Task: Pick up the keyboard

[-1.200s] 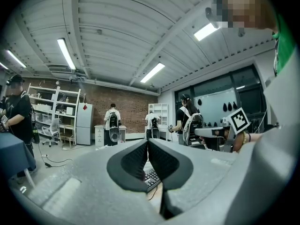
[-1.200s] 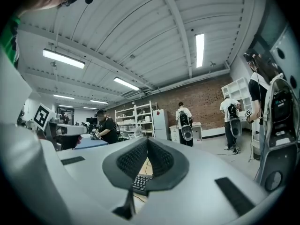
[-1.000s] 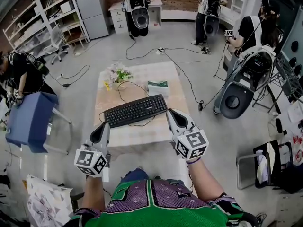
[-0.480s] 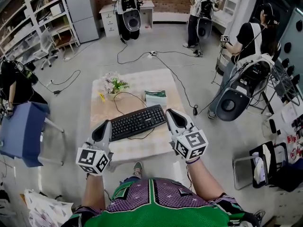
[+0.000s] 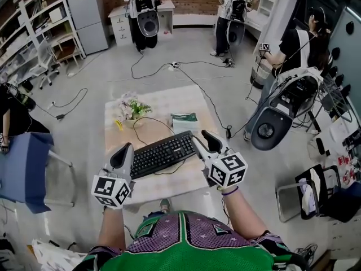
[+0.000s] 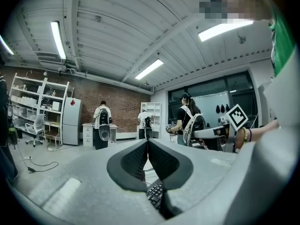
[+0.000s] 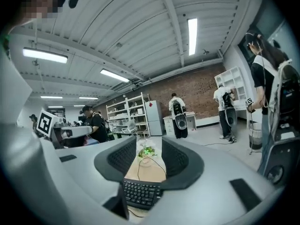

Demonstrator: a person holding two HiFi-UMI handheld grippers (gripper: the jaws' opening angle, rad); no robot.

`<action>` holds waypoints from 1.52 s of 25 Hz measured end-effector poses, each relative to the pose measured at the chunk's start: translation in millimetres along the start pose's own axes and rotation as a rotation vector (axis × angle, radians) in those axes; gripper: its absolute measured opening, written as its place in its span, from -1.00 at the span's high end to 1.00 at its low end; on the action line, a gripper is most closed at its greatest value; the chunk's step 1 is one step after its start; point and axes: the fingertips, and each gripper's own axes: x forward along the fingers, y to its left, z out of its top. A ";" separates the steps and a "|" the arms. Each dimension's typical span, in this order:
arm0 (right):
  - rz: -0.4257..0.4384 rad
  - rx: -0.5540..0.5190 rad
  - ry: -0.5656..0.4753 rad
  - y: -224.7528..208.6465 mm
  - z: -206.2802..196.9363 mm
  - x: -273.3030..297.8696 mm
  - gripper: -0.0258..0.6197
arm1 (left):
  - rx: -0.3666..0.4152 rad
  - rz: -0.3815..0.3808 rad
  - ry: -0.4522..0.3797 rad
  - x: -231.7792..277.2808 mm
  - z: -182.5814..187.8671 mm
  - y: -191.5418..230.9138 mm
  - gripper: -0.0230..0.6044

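A black keyboard [image 5: 163, 153] lies at an angle on the near half of a low wooden table [image 5: 169, 100], its cable looping behind it. My left gripper [image 5: 124, 149] is shut and empty, its tip just off the keyboard's left end. In the left gripper view the pads [image 6: 136, 161] meet, with the keyboard [image 6: 154, 194] below them. My right gripper [image 5: 205, 141] stands at the keyboard's right end. Its jaws have just been opening and hold nothing. Through their gap, the right gripper view shows the keyboard [image 7: 140, 193] low and just ahead of the right gripper [image 7: 149, 146].
A small pot of flowers [image 5: 131, 109] and a green tissue pack [image 5: 184, 120] stand on the table behind the keyboard. A blue chair [image 5: 22, 168] is to the left. Cables run over the floor, and several people with equipment stand around the room.
I have stepped closer to the table and both grippers have moved forward to the keyboard's ends. The right jaws went from shut to open; the left stayed shut.
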 end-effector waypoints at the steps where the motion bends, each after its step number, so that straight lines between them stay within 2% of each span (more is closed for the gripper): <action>1: -0.013 -0.003 0.017 -1.8 -3.7 2.1 0.44 | -0.002 -0.006 0.005 2.2 -1.8 1.6 0.87; 11: -0.118 0.001 0.167 -27.6 -59.1 22.5 0.44 | -0.012 -0.095 0.044 35.4 -20.6 9.7 0.87; 22: -0.250 0.119 0.316 -64.6 -136.4 34.4 0.44 | -0.040 -0.205 0.104 69.7 -54.0 23.9 0.87; 30: -0.328 0.184 0.399 -83.1 -193.0 41.8 0.44 | -0.027 -0.293 0.139 96.2 -78.1 19.6 0.87; 34: -0.324 0.248 0.429 -95.3 -219.9 44.8 0.44 | -0.028 -0.293 0.149 104.1 -83.2 14.9 0.87; 38: -0.294 0.293 0.488 -111.2 -250.3 50.1 0.44 | -0.032 -0.255 0.169 108.7 -86.3 10.8 0.87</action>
